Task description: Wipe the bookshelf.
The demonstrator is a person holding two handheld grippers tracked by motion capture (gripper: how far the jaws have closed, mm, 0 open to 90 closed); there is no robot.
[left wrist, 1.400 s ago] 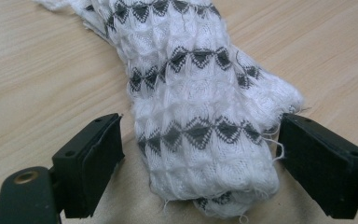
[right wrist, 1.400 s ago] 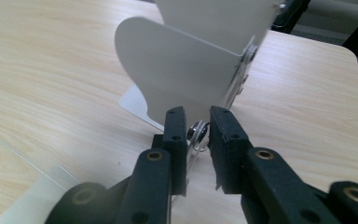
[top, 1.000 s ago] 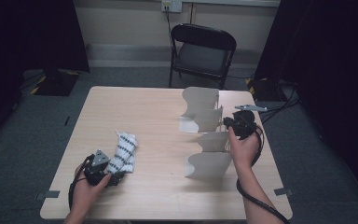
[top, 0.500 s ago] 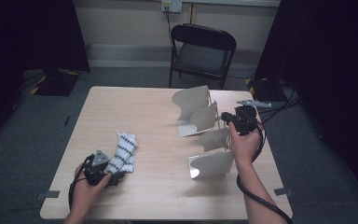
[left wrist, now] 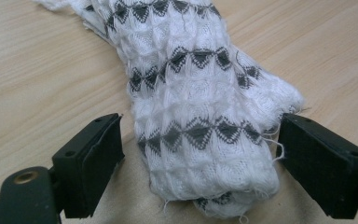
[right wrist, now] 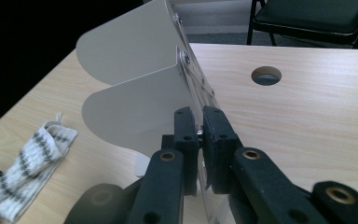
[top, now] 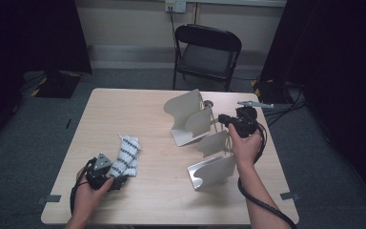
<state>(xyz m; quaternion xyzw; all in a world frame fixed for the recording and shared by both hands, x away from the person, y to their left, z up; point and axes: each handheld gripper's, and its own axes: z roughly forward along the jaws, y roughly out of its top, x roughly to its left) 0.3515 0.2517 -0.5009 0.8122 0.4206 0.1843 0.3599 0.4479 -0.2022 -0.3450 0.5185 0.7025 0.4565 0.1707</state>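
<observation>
A: Left gripper (top: 106,172) sits lower left of the high view. We see its jaws wide, one on each side of the rolled cloth (left wrist: 200,126), white with dark diamond bands.

B: Pressing it?

A: No. In the left gripper view the left pad stands off it and the right one only meets loose threads. We mark it as not gripped. The cloth lies flat on the table (top: 138,109), just above the gripper in the high view.

B: Right side?

A: Right gripper (right wrist: 200,135), right of centre in the high view, jaws nearly together and pinched on the thin edge of the white metal rack (top: 190,119). Its curved shelf plates fan out left of the hand, upper plates tilted toward upper centre, the lowest one near the table's lower right.

B: Anything else?

A: Black folding chair (top: 207,52) at top centre, behind the table. In the right gripper view we see a round hole (right wrist: 266,75) in the tabletop, upper right.
</observation>
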